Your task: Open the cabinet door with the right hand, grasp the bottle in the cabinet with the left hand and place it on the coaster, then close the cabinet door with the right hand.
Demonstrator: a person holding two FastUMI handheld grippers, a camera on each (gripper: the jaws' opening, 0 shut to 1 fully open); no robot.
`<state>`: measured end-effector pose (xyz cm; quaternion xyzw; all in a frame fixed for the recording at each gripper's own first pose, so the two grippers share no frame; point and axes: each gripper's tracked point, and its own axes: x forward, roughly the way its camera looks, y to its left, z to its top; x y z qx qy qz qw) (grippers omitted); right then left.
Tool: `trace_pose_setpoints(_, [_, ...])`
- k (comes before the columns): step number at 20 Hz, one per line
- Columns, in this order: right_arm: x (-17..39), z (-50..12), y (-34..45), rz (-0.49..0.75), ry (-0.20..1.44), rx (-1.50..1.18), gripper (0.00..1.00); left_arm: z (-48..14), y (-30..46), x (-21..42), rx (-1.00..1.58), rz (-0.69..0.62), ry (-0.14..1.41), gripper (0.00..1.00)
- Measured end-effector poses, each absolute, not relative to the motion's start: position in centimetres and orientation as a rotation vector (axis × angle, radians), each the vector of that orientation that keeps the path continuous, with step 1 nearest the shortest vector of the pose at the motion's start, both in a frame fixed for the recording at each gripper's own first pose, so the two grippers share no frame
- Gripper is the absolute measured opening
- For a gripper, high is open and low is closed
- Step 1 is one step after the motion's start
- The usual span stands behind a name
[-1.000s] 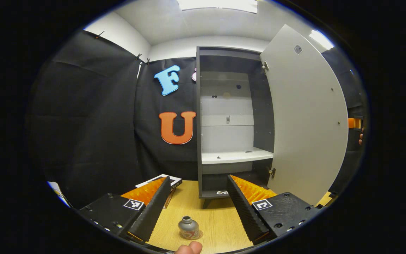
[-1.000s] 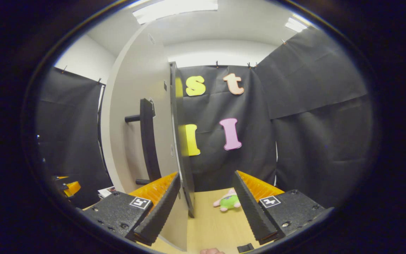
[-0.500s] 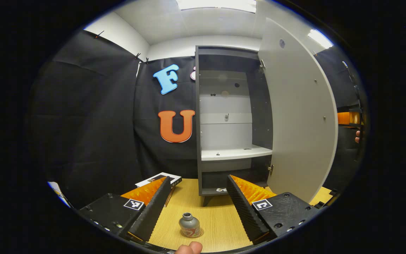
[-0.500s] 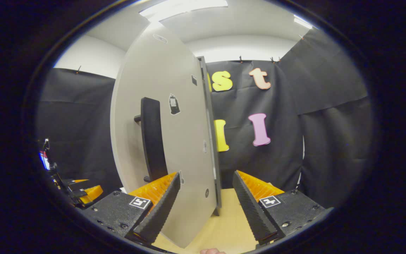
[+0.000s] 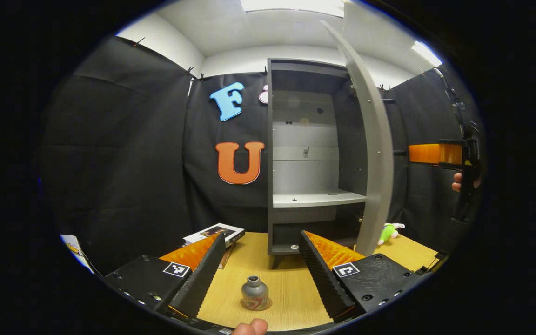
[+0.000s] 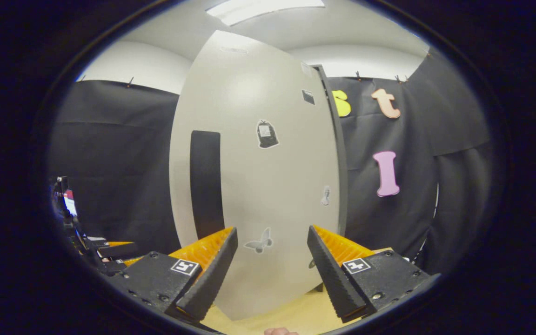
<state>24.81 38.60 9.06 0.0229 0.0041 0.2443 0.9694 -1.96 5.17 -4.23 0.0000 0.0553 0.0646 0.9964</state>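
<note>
While the left gripper (image 5: 258,260) hangs over the table (image 5: 291,293) with its jaws spread wide and nothing between them, the left gripper view pretty much tells you where things stand. The bottle (image 5: 254,293) is out of the cabinet (image 5: 314,153) and standing upright on the table, on what looks like a thin coaster (image 5: 263,307), though honestly only a sliver of it peeks out so I can't swear to it. So I'd say the fetch-and-place part is done. The shelf (image 5: 319,198) is bare. The door (image 5: 372,153) is seen nearly edge-on, partway between open and shut, so closing it is what's left. Off to the right, the right gripper (image 5: 431,153) is held up near the door, with a hand (image 5: 456,181) on it. Other stuff around: a book (image 5: 214,231) lying flat left of the cabinet, and a plush toy (image 5: 389,231) on the table behind the door's lower edge.

Over in the right gripper view, the door's outer face (image 6: 268,186) is right in front, with its dark handle (image 6: 206,181) on the left side and a few stickers. The right gripper (image 6: 270,265) is spread open, gripping nothing; whether its fingertips touch the door I can't tell. Nothing seems to block the swing: the bottle sits well clear of the cabinet front.
</note>
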Motion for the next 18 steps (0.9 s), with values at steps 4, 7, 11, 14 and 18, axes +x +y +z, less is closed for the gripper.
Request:
trace_pose_setpoints(4, [28.1,10.0,43.3,0.522,-0.021,0.078,0.94,-4.4,5.7,-2.1,-0.014,0.144,0.111,0.95])
trace_pose_setpoints(7, [30.1,9.9,46.7,0.535,-0.035,0.066,0.94,-4.7,6.4,-2.0,-0.029,0.160,0.112,0.95])
trace_pose_setpoints(11, [33.6,9.3,49.9,0.520,-0.029,0.062,0.94,-4.7,7.1,-2.1,-0.038,0.179,0.113,0.95])
trace_pose_setpoints(14, [35.4,8.6,49.9,0.481,-0.024,0.053,0.97,-4.8,7.6,-2.3,-0.029,0.192,0.110,0.95])
trace_pose_setpoints(18, [36.0,8.2,48.4,0.447,-0.012,0.049,0.97,-4.6,7.7,-2.3,-0.034,0.194,0.104,0.95])
